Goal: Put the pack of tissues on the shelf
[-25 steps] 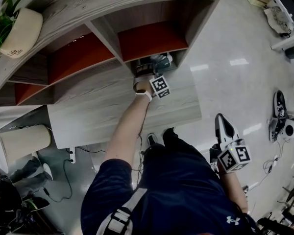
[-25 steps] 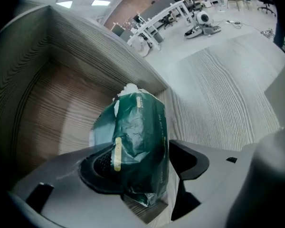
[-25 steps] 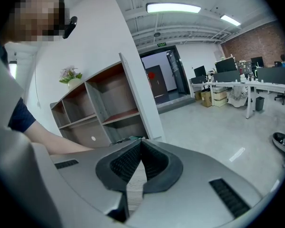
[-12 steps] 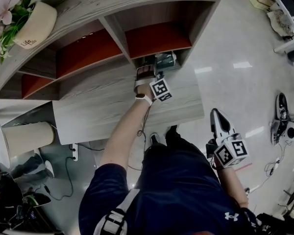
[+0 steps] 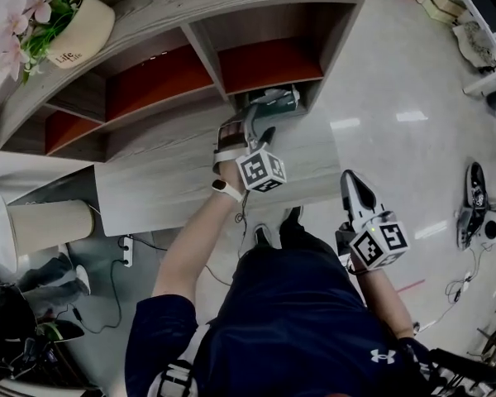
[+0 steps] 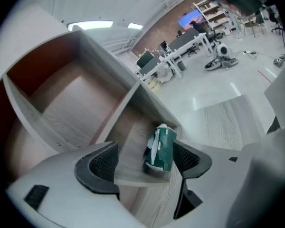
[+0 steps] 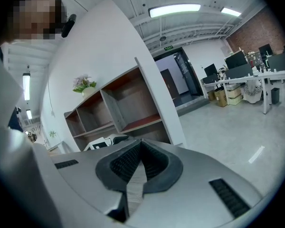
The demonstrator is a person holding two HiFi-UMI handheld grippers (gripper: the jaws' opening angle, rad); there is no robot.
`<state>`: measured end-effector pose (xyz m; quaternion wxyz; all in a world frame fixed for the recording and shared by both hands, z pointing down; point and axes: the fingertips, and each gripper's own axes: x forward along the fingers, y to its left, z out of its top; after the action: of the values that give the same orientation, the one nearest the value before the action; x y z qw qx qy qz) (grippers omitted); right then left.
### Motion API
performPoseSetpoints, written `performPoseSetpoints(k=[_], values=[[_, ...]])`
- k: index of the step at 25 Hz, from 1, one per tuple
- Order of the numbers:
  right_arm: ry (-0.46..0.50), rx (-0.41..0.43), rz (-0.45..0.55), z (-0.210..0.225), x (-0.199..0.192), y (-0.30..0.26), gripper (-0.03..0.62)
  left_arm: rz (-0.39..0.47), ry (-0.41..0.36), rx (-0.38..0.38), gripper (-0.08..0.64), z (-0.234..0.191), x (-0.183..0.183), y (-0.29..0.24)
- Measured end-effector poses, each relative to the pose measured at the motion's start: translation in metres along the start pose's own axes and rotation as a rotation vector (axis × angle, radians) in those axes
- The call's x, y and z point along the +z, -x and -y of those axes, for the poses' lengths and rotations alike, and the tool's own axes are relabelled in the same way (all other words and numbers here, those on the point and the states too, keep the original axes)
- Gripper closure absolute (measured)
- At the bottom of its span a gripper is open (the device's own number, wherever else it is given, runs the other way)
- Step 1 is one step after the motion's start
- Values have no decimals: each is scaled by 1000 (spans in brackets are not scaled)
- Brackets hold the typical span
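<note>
You have the main job done, as far as I can judge: the pack of tissues (image 6: pixel 162 148) stands in the shelf (image 5: pixel 205 50), in the low compartment at its right end, close to the front lip and near the right side wall. Your left tool (image 6: pixel 145 163) has just been opening and its jaws are now spread wide. The pack lines up in the gap between them but sits beyond the pads, with neither one touching it, so it rests on its own. What seems left is only to take that tool clear without knocking the pack.

Your right tool (image 7: pixel 140 167) hangs low at your side, jaws pressed together on nothing (it has no part in this).

The pack is a small dark green soft wrapper with white showing down one face and at the crinkled top, standing on end and roughly upright
</note>
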<state>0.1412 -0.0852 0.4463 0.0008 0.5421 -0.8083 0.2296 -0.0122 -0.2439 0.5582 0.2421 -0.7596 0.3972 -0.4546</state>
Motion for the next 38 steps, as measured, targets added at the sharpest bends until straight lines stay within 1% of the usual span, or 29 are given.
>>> performPoseSetpoints(k=[3, 5, 9, 10, 12, 13, 19, 21, 24, 25, 26, 29, 33, 35, 38], values=[[4, 18, 11, -9, 3, -5, 583, 31, 33, 9, 195, -15, 9, 34], [6, 31, 15, -15, 5, -9, 583, 55, 75, 18, 219, -25, 15, 57], [16, 55, 28, -29, 10, -17, 583, 106, 232, 25, 289, -46, 20, 100], [18, 59, 31, -32, 11, -18, 583, 117, 261, 26, 301, -49, 21, 111], [22, 67, 38, -37, 14, -19, 583, 140, 296, 30, 340, -54, 23, 130], [24, 70, 41, -39, 16, -20, 583, 152, 309, 30, 371, -56, 24, 140], [32, 86, 66, -54, 25, -21, 583, 197, 407, 45, 430, -65, 21, 185], [48, 94, 75, -60, 31, -23, 583, 240, 480, 20, 453, -67, 24, 197], [76, 103, 89, -67, 38, -24, 583, 338, 612, -23, 497, -74, 36, 212], [85, 105, 93, -70, 40, -24, 583, 364, 638, -27, 512, -76, 40, 217], [94, 107, 99, -72, 43, -23, 583, 382, 651, -26, 527, -78, 43, 220], [118, 107, 115, -78, 50, -21, 583, 407, 647, -13, 539, -79, 45, 225], [145, 105, 136, -82, 58, -18, 583, 433, 689, 5, 543, -83, 48, 231], [155, 103, 147, -82, 62, -17, 583, 463, 691, 18, 544, -86, 51, 235], [162, 98, 159, -83, 66, -17, 583, 473, 693, 16, 545, -87, 53, 237]])
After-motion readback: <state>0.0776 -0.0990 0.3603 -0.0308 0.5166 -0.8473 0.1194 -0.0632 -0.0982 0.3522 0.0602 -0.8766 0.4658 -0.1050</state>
